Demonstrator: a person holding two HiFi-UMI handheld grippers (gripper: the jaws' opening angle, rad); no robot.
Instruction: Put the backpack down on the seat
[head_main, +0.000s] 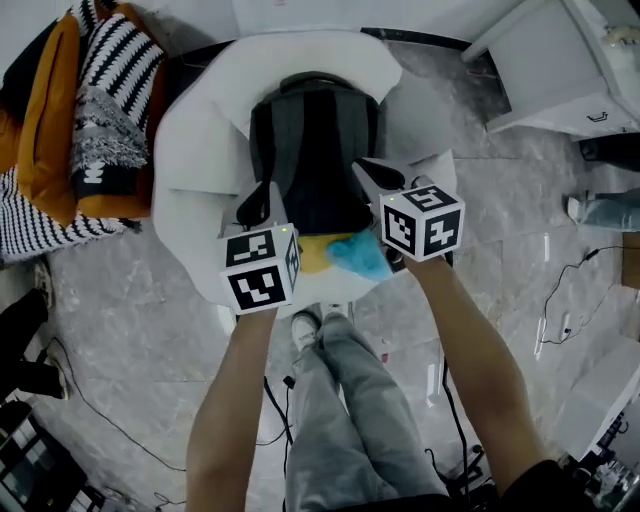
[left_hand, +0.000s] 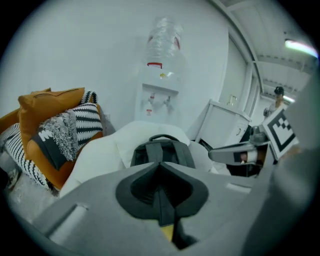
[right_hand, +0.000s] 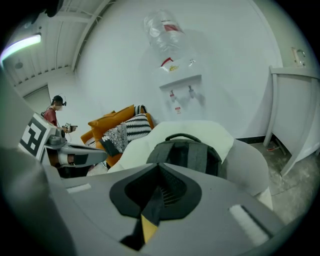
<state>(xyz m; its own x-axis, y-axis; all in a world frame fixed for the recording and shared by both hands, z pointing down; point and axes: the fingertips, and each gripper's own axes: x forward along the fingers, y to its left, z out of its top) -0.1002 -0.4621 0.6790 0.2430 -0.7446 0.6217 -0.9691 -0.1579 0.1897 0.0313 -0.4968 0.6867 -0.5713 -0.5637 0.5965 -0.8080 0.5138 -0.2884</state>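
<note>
The left gripper (left_hand: 160, 165) has its jaws pressed together, and so does the right gripper (right_hand: 160, 167); in each, the pads meet in a tight seam. Low in each seam a dark strip and a sliver of yellow show. I cannot tell whether that is something nipped or only what lies underneath. Neither gripper has hold of the backpack's body or its top handle. Both point forward and down, side by side, with the backpack (head_main: 312, 160) just beyond their tips.

The backpack stands upright on the seat of a white armchair (head_main: 190, 150). It leans against the backrest, with its straps facing out and its handle at the top. At the front of the seat, between the two grippers in the head view, lies a yellow and blue thing (head_main: 345, 255) that I cannot identify. Left of the chair is a heap of orange and striped cushions (head_main: 90, 110), and a water dispenser (left_hand: 159, 95) stands against the wall behind it.

The main job looks done, since the backpack seems to rest on the seat under its own weight. What seems left is to draw the grippers clear and check that the backpack does not slump forward.
</note>
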